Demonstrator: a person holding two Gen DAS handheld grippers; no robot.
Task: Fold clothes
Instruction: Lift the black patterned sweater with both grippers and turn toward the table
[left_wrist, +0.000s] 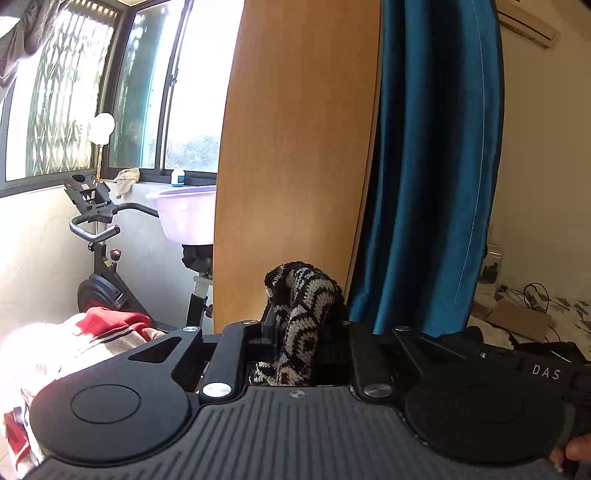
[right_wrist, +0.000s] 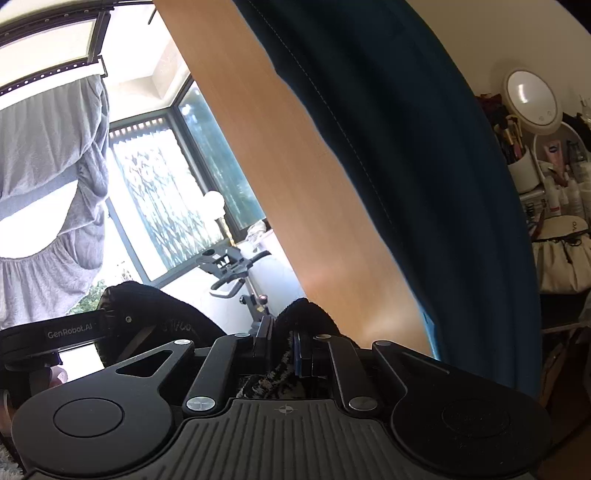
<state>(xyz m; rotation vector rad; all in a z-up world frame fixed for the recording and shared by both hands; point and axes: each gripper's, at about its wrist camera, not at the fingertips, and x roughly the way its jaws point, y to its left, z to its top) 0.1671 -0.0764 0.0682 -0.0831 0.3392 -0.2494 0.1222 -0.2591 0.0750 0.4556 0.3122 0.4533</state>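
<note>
- Left wrist view: left gripper (left_wrist: 295, 314) clamps a bunched fold of black-and-cream patterned knit garment (left_wrist: 299, 325); fabric humps above the jaws and hangs down behind them.
- Right wrist view: right gripper (right_wrist: 284, 332) pinches the same knit (right_wrist: 303, 314), jaws nearly together on a dark fold.
- Red-and-white striped garment (left_wrist: 92, 339) lies low at left.
- Background: exercise bike (left_wrist: 99, 258), wooden panel (left_wrist: 295, 147), blue curtain (left_wrist: 436, 166).
</note>
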